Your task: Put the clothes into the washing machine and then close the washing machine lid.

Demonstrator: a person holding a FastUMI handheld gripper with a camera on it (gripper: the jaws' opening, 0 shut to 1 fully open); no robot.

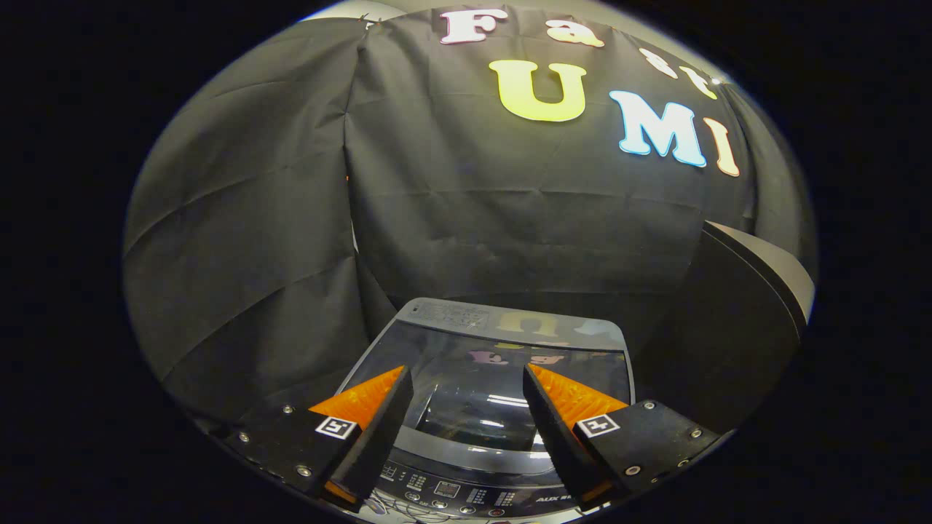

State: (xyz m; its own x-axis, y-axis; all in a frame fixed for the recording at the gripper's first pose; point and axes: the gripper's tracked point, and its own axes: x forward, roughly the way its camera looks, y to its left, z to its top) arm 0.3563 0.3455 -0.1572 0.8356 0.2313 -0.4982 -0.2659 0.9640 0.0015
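The washing machine lid [495, 364] lies flat and closed on the washing machine [466, 495], its control panel [451, 491] nearest. The gripper [466, 407] hovers above the lid, released, holding nothing. A careless descent could strike the glass.

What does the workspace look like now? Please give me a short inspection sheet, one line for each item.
Surface: washer top, seen from above; lid and control panel near the fingers.
Job's things: lid is down, glassy and reflective; whether clothes lie under it cannot be told.
Clutter: nothing seen.
Grippers: gripper open, holding nothing; its orange fingers sit apart above the lid.
Cables: thin wires by the panel's near edge, partly hidden.
Surroundings: black cloth wall behind the washer; dark curved panel to the right of the washer.
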